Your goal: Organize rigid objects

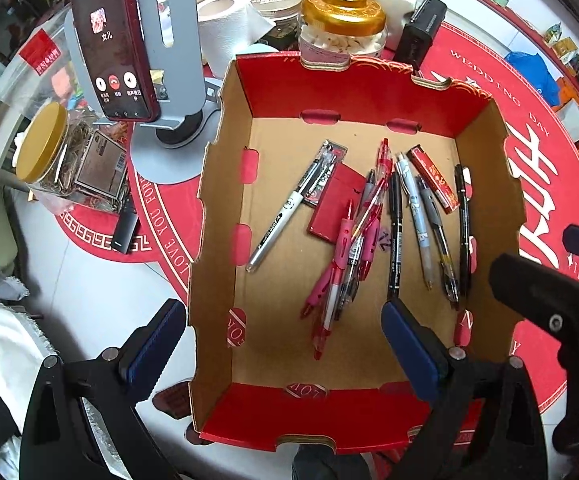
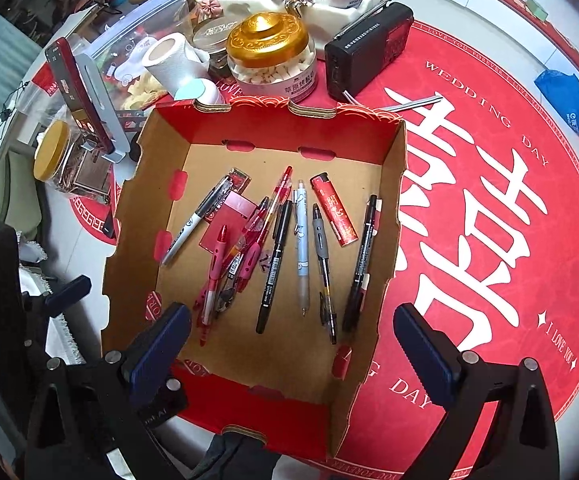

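From the left wrist we see our left gripper (image 1: 281, 344) spread wide and holding nothing, its fingers straddling the near left wall of the cardboard box (image 1: 217, 216). Pens (image 1: 353, 232) and a red lighter (image 1: 433, 180) lie loose on the box floor.

From the right wrist, our right gripper (image 2: 293, 348) is likewise wide open and empty, above the box's near right corner. A gold-lidded jar (image 2: 269, 52) stands just beyond the far wall.

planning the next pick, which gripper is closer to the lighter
Probably the right gripper: it hangs open over the box's near-right corner. The left gripper, also open, straddles the box's left wall, further from the lighter.
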A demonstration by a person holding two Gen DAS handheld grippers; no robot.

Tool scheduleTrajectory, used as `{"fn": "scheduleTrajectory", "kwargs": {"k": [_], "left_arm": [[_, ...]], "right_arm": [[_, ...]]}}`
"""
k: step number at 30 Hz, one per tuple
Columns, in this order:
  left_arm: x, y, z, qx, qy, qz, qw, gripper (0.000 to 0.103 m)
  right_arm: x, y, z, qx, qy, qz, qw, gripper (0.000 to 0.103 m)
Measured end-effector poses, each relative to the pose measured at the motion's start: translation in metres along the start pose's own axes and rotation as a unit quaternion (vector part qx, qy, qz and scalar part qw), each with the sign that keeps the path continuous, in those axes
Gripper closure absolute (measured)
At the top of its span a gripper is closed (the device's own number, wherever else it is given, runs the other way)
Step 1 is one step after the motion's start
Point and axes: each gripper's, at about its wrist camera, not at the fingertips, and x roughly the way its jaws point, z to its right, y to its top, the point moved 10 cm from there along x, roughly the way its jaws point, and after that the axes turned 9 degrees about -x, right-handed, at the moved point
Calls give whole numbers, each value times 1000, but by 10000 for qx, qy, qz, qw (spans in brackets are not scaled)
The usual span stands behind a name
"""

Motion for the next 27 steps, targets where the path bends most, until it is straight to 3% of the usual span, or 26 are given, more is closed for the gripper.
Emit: {"fn": "scheduleTrajectory", "kwargs": {"k": [27], "left_arm": [[2, -4, 1, 40, -31, -122, 9999, 4]], "right_arm": [[1, 0, -3, -56, 5, -33, 10000, 1]]}}
